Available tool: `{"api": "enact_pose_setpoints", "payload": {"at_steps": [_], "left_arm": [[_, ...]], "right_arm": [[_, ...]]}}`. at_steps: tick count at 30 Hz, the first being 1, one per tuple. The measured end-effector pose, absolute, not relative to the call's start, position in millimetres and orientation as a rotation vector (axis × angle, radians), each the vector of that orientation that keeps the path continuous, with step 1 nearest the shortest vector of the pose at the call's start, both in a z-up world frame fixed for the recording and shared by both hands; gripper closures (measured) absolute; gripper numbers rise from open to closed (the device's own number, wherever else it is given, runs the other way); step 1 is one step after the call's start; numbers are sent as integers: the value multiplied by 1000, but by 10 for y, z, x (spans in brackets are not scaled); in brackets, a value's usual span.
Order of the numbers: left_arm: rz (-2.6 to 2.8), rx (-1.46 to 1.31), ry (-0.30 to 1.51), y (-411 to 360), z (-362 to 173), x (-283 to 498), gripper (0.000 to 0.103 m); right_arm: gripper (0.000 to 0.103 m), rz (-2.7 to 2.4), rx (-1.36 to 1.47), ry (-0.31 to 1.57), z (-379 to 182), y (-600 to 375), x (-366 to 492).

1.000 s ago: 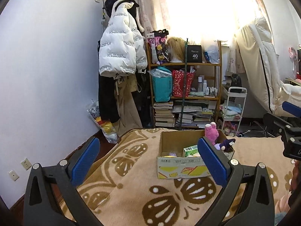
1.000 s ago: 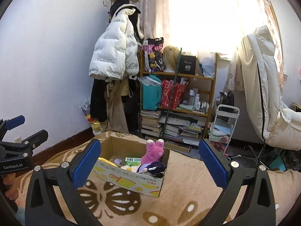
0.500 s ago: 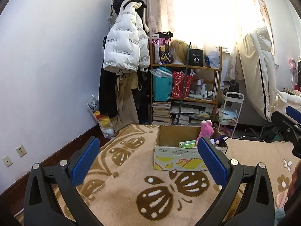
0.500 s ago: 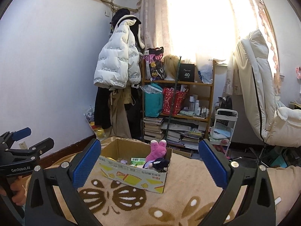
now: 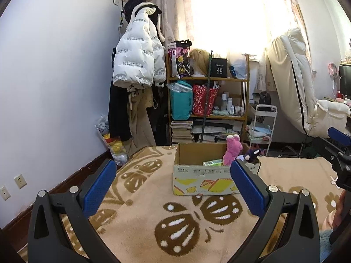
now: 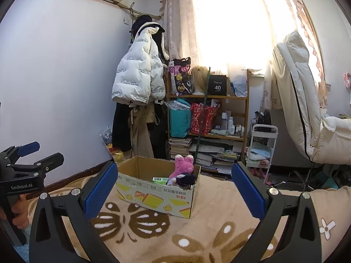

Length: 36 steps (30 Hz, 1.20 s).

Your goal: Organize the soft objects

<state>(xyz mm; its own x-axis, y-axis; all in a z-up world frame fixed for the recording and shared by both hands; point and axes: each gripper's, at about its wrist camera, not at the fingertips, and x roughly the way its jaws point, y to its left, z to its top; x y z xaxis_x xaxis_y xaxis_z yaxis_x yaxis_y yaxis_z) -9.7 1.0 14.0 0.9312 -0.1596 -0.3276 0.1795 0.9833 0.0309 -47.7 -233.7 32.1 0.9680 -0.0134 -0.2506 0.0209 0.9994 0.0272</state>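
Note:
An open cardboard box (image 5: 204, 178) (image 6: 153, 194) stands on a beige blanket with brown butterfly patterns (image 5: 153, 214). In it are a pink plush rabbit (image 5: 232, 149) (image 6: 183, 166), a dark purple plush (image 5: 252, 154) (image 6: 185, 179) and a green packet (image 5: 212, 163) (image 6: 160, 180). My left gripper (image 5: 173, 188) is open and empty, a good way short of the box. My right gripper (image 6: 173, 188) is open and empty too, held back from the box. Each gripper shows at the edge of the other's view.
A wooden shelf (image 5: 208, 109) with bags, books and bottles stands behind the bed. A white puffer jacket (image 5: 137, 65) hangs on the wall at left. A white cart (image 5: 263, 127) and a cream chair (image 5: 300, 92) are at right.
Both grippers have pulled back and up from the box, which now looks smaller and lower in both views. Both stay open and empty.

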Motion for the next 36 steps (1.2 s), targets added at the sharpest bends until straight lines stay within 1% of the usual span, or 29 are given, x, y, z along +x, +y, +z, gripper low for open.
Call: {"api": "enact_pose_setpoints", "payload": {"at_steps": [15, 36], "left_arm": [[-186, 81, 361, -37, 52, -84, 1], [-197, 109, 374, -105, 11, -76, 1]], "right_arm": [[0, -64, 46, 303, 107, -2408, -398], [0, -75, 57, 310, 62, -2458, -380]]}}
